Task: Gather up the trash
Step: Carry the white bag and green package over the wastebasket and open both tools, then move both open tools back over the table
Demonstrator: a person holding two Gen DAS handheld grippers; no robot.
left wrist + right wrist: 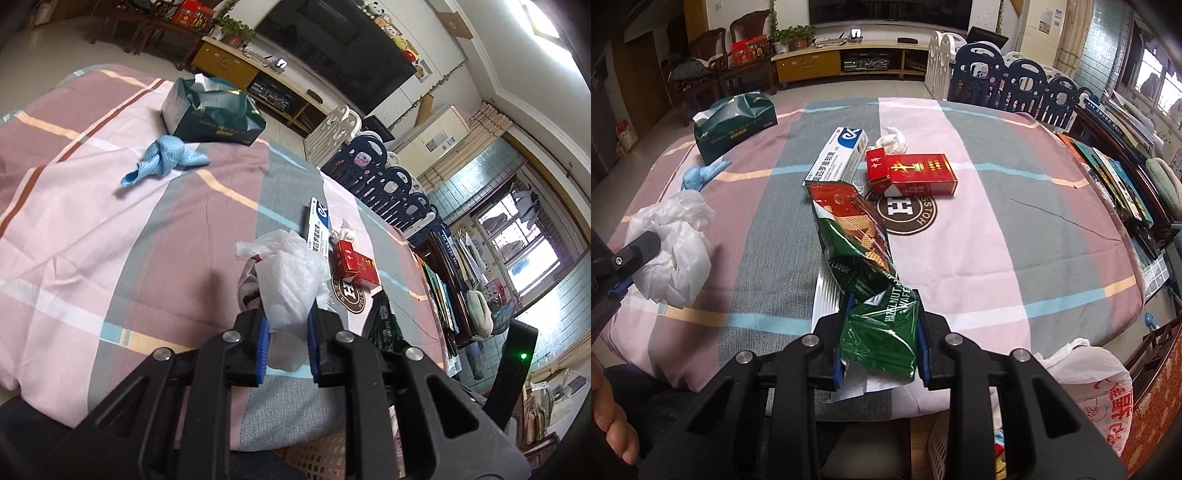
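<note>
My left gripper (286, 345) is shut on a crumpled white plastic bag (291, 280), held above the striped tablecloth; the bag also shows in the right wrist view (674, 251). My right gripper (881, 345) is shut on the near end of a green hazelnut wafer wrapper (857, 251) that trails forward over the table. Beyond it lie a white and blue medicine box (842, 155), a red cigarette pack (912, 171) and a small white wad (892, 142). The red pack (352, 264) and the white box (317, 229) show ahead of my left gripper too.
A green tissue box (212, 112) and a knotted blue cloth (166, 158) lie at the table's far left. A white basket lined with a printed plastic bag (1093, 384) stands below the table's near right edge. Play fence panels (1008, 79) and a bookshelf (1115, 162) flank the right side.
</note>
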